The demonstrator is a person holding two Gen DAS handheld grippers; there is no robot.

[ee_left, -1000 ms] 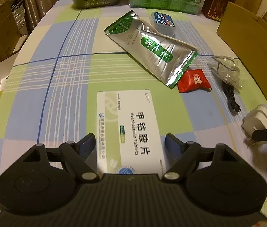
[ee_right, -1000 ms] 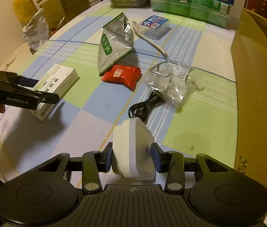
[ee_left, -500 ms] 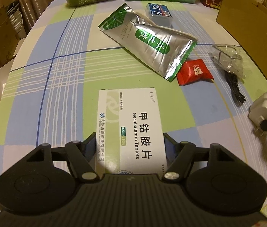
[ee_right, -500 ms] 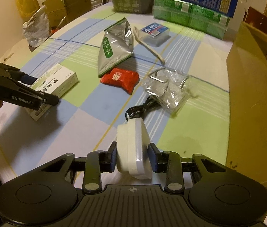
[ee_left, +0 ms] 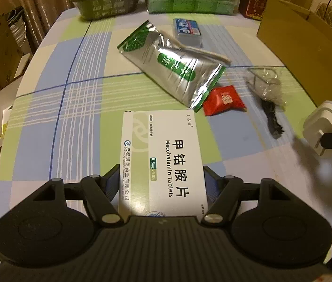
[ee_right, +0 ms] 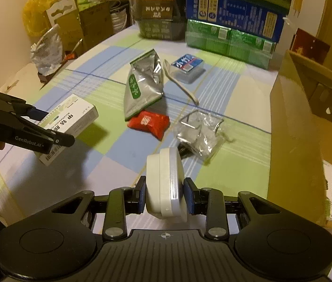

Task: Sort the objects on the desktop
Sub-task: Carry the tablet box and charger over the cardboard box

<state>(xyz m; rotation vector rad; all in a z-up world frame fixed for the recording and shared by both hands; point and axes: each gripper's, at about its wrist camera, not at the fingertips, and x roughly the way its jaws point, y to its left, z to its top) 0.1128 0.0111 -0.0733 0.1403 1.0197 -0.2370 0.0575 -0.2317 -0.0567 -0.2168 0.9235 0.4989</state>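
Note:
My left gripper [ee_left: 161,183] is shut on a white Mecobalamin tablet box [ee_left: 161,155] and holds it above the checked tablecloth; the box also shows in the right wrist view [ee_right: 72,119]. My right gripper [ee_right: 166,197] is shut on a white charger plug [ee_right: 164,183], lifted off the table; the plug shows at the right edge of the left wrist view [ee_left: 325,124]. On the table lie a silver-green foil pouch [ee_left: 175,68], a red snack packet [ee_left: 223,99], a clear plastic wrapper [ee_right: 200,131] over a black cable [ee_left: 271,117], and a small blue-lidded tub [ee_left: 187,31].
An open cardboard box [ee_right: 306,141] stands along the right side. Green and blue cartons [ee_right: 231,23] and a dark basket [ee_right: 158,16] line the far edge. Bags and boxes [ee_right: 55,30] stand off the table at left. A wooden stick [ee_right: 180,82] lies by the pouch.
My left gripper has closed on the tablet box and lifted it. My right gripper has raised the charger plug off the table and turned it upright.

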